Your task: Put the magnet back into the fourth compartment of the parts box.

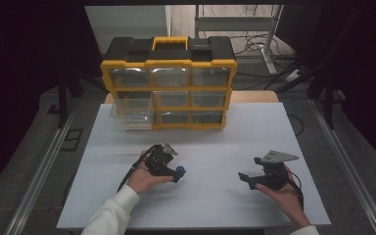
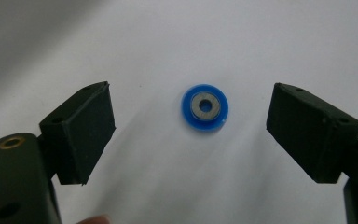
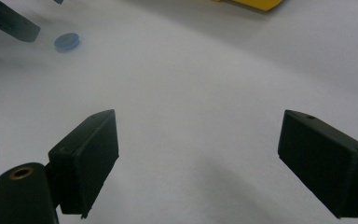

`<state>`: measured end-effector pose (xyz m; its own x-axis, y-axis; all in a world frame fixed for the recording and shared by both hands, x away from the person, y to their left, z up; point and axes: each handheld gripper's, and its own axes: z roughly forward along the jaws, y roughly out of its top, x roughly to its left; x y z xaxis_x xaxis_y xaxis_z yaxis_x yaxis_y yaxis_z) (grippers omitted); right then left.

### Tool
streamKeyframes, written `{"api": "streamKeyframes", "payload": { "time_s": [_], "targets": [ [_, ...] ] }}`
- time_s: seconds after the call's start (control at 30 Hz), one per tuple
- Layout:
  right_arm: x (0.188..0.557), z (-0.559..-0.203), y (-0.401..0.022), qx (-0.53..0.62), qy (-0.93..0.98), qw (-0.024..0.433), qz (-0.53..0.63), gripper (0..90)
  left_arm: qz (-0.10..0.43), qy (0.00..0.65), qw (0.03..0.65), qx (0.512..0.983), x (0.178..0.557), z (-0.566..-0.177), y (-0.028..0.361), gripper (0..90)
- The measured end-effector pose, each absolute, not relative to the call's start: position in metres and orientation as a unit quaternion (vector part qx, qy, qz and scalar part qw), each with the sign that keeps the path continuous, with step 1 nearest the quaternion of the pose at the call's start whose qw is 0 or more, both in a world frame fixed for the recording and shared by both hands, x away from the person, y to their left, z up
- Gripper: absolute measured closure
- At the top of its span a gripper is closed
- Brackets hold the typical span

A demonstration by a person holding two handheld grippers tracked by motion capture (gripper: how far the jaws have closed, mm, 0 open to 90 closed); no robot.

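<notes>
With both grippers spread, the left gripper (image 2: 190,128) may skid the flat blue ring (image 2: 205,107) at its 12 o'clock away when closing.

No readable text, label or number on any visible surface

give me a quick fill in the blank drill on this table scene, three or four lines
1. The small ring lying between the left tool's jaws is coloured ____.
2. The frame of the drawer organizer at the back of the table is coloured ____.
3. The jaws of the right tool stand ____, with nothing between them.
4. One clear drawer on the organizer's ____ side is pulled out.

Missing words: blue; yellow; open; left
</notes>
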<state>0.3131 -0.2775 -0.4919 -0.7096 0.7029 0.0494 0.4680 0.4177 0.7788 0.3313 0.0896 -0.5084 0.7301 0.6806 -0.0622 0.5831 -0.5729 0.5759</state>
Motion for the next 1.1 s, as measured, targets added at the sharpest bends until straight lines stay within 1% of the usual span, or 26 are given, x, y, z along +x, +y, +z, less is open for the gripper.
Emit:
{"api": "streamKeyframes", "payload": {
  "time_s": [0.17, 0.23, 0.33, 0.57, 0.63, 0.73, 0.97, 1.1],
  "targets": [
    [0.313, -0.492, -0.278, 0.354, 0.829, 0.145, 0.408, 12.6, 0.084, 0.356, 0.285, 0.886, 0.334, -0.511, 0.084, 16.2],
    [0.313, -0.492, -0.278, 0.353, 0.830, 0.145, 0.408, 12.5, 0.087, 0.356, 0.286, 0.885, 0.334, -0.511, 0.084, 19.3],
    [0.313, -0.492, -0.278, 0.353, 0.829, 0.146, 0.408, 12.7, 0.086, 0.356, 0.282, 0.887, 0.336, -0.514, 0.082, 21.1],
    [0.314, -0.493, -0.277, 0.353, 0.830, 0.147, 0.407, 12.7, 0.082, 0.355, 0.258, 0.895, 0.338, -0.520, 0.076, 31.9],
    [0.314, -0.493, -0.277, 0.352, 0.830, 0.147, 0.406, 12.7, 0.080, 0.353, 0.255, 0.897, 0.338, -0.521, 0.075, 36.9],
    [0.313, -0.493, -0.277, 0.353, 0.830, 0.147, 0.406, 12.7, 0.072, 0.350, 0.260, 0.897, 0.338, -0.521, 0.075, 46.7],
    [0.314, -0.493, -0.277, 0.351, 0.832, 0.147, 0.404, 12.8, 0.062, 0.350, 0.259, 0.898, 0.339, -0.519, 0.076, 62.0],
    [0.314, -0.493, -0.277, 0.351, 0.832, 0.148, 0.404, 12.8, 0.062, 0.349, 0.259, 0.899, 0.339, -0.519, 0.076, 62.4]
  ]
}}
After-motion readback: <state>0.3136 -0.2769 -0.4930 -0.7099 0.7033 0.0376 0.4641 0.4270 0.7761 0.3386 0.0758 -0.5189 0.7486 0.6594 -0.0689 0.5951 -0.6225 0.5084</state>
